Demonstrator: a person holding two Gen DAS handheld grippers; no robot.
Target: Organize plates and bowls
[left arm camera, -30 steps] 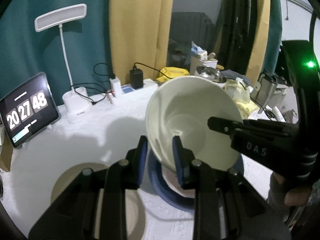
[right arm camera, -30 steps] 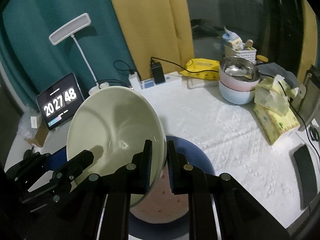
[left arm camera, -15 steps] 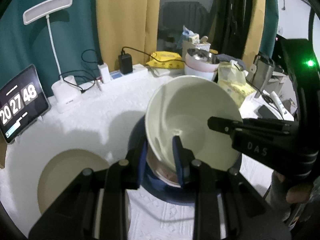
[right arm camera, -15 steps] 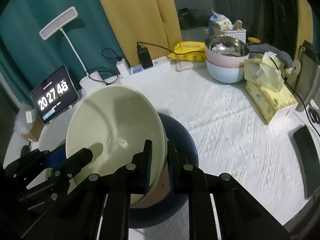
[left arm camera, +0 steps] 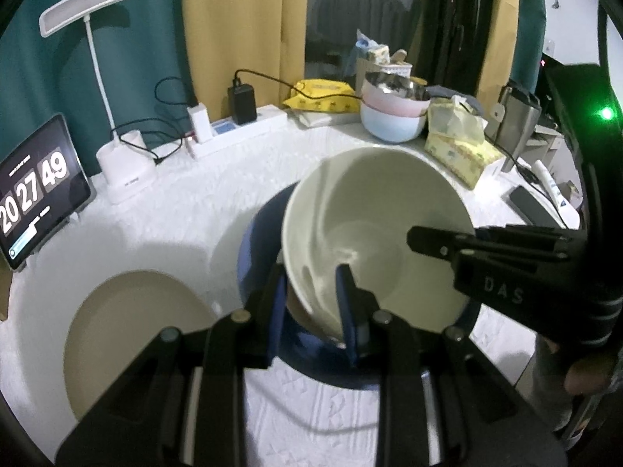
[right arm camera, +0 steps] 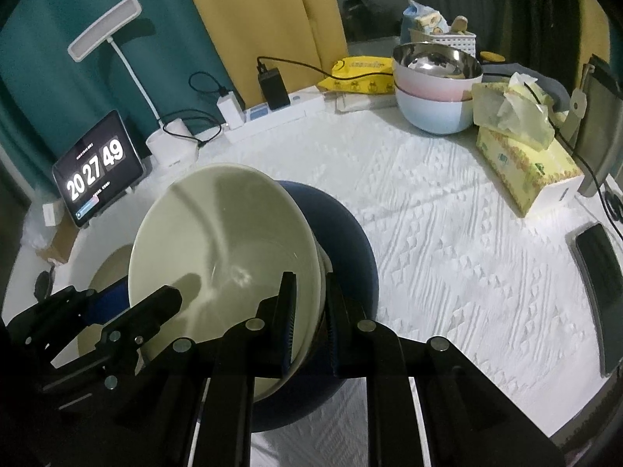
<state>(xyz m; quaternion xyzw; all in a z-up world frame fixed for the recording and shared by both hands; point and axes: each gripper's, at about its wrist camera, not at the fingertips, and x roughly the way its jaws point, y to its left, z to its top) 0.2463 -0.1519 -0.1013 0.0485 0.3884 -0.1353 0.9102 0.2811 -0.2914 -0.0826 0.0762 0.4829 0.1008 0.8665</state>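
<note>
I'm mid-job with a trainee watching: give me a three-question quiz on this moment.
1. True or false: both grippers, left and right, pinch the rim of the cream bowl.
2. What lies directly under that bowl? A) tissue box B) blue plate C) tablet
3. Fill in: the beige plate lies on the bowl's ____ side in the left wrist view.

Key
1. True: each has one finger inside and one outside the rim.
2. B: the blue plate shows beneath and around it; whether they touch is unclear.
3. Left.
</note>
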